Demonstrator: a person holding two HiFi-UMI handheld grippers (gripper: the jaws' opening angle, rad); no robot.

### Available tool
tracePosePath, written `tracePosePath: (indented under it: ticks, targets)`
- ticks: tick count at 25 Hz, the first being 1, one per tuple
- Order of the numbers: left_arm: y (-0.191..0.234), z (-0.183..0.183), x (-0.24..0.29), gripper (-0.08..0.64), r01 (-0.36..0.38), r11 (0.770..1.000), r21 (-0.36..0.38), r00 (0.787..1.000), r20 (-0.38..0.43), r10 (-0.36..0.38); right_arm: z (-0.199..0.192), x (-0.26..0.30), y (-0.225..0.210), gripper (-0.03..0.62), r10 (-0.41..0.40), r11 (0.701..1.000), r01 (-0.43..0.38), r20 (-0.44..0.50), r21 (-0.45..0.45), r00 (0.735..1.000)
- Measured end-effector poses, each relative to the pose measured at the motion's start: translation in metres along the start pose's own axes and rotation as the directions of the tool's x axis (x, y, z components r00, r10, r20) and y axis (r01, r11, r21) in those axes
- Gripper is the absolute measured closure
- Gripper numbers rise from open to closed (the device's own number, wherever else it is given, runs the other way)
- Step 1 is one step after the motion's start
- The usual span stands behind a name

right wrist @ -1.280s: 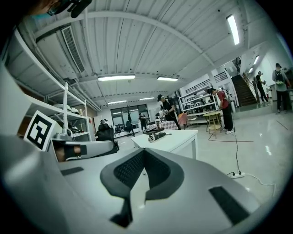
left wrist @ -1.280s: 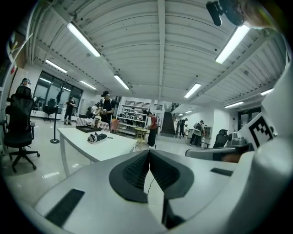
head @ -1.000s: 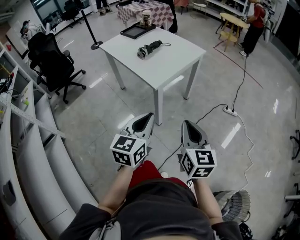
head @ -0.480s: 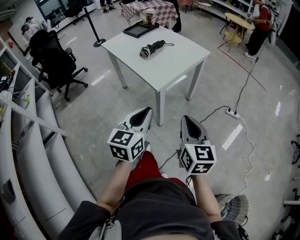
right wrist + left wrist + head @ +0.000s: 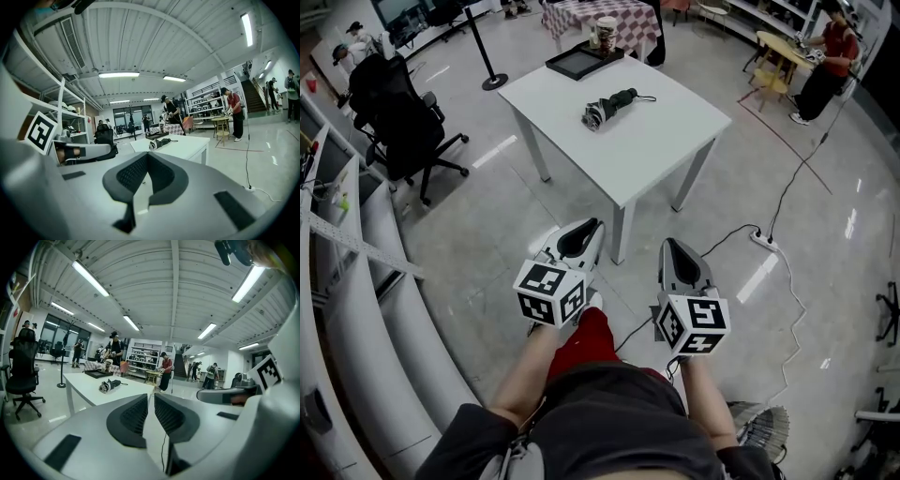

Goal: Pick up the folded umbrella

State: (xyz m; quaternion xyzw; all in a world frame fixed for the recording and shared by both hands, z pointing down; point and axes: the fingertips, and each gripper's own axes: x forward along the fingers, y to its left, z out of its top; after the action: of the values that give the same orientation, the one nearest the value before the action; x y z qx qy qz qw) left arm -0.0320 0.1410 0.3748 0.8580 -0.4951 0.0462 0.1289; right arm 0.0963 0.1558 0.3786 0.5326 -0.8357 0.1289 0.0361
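Note:
The folded black umbrella [image 5: 609, 106] lies on the white square table [image 5: 675, 141], its strap pointing right. It also shows in the left gripper view, umbrella [image 5: 108, 385], and in the right gripper view, umbrella [image 5: 159, 143]. Both grippers are held side by side over the floor, well short of the table's near corner. My left gripper [image 5: 592, 225] points at the table; its jaws stand almost together with only a thin slit and nothing between them [image 5: 151, 397]. My right gripper [image 5: 668, 244] has its tips touching and holds nothing [image 5: 147, 155].
A black tray [image 5: 577, 62] and a cup [image 5: 606, 33] sit at the table's far corner. A black office chair [image 5: 394, 103] stands left, a stanchion base [image 5: 492, 80] beyond. A power strip with cable [image 5: 761, 240] lies right of the table. A person [image 5: 825, 52] stands far right.
The table and umbrella have come nearer in the head view as both grippers moved forward towards them together. Neither gripper has taken hold of anything.

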Motion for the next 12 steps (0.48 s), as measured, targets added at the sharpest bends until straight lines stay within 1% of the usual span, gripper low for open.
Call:
tracePosePath:
  ticks: [7,12]
  targets:
    - [0.063,0.024,0.051,0.512,0.016,1.000,0.012,1.000,-0.017,-0.016,0.016,0.083,0.002,0.574,-0.006,1.000,0.006,-0.017,0.001,1.000]
    - [0.105,0.036,0.087,0.500,0.041,0.999,-0.004,0.999,-0.036,-0.041,0.026,0.135,0.000,0.574,-0.028,1.000,0.029,-0.034,0.001,0.999]
